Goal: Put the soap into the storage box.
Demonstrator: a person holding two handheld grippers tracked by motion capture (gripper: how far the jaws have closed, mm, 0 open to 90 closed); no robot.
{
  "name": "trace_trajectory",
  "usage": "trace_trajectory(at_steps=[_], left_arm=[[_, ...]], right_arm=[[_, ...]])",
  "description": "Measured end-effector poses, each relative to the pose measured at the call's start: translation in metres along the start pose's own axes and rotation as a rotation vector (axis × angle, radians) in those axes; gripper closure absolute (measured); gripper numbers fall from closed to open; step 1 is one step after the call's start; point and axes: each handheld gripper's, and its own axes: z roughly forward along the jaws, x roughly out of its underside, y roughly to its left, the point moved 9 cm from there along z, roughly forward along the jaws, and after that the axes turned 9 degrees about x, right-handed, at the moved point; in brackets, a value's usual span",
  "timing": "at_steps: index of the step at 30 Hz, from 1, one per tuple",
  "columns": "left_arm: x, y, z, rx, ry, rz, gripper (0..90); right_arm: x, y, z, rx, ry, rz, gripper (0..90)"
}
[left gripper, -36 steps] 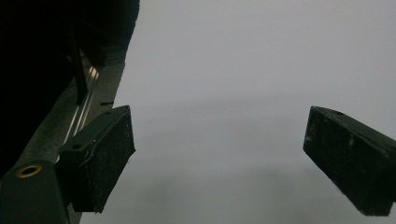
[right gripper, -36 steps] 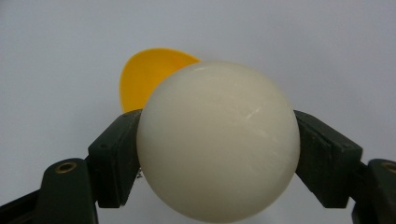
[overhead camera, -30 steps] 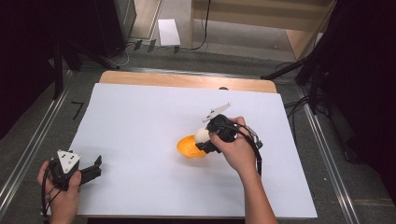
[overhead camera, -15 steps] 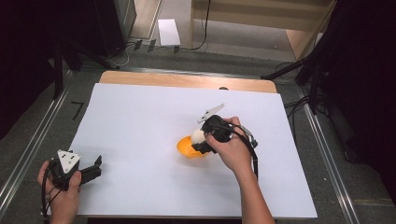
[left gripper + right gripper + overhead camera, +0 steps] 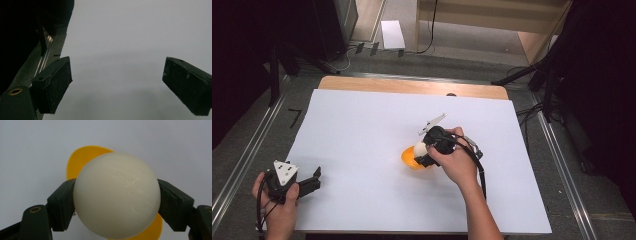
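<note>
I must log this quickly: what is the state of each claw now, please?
Left claw: open, holding nothing.
Right claw: closed on the white ball, above the orange dish.

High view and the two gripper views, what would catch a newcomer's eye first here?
First the white ball, clamped between the right claw's black jaws, up close in the right gripper view. Next the orange dish just beneath it, the one bright colour on the white sheet, right of centre. Last, the left claw at the sheet's near left corner, jaws wide apart with nothing between them.
</note>
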Motion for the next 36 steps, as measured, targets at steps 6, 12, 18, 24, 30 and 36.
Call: trace_trajectory(at_steps=[6,12,18,24,30,36], left_arm=[[0.000,0.000,0.000,-0.001,0.000,-0.001,9.4],[0.000,0.000,0.000,0.000,0.000,0.000,9.4],[0.000,0.000,0.000,0.000,0.000,-0.001,9.4],[0.000,0.000,0.000,-0.001,0.000,-0.002,9.4],[0.000,0.000,0.000,-0.001,0.000,-0.002,9.4],[0.000,0.000,0.000,-0.002,0.000,-0.003,9.4]], right_arm=[[0.001,0.001,0.004,0.003,0.007,-0.005,23.9],[0.002,0.004,0.007,-0.001,0.017,-0.008,23.8],[0.004,0.004,0.012,0.003,0.031,-0.014,23.8],[0.005,0.003,0.012,-0.012,0.032,0.007,23.7],[0.005,0.002,0.013,-0.010,0.040,0.015,23.4],[0.005,0.002,0.013,-0.011,0.040,0.020,23.2]])
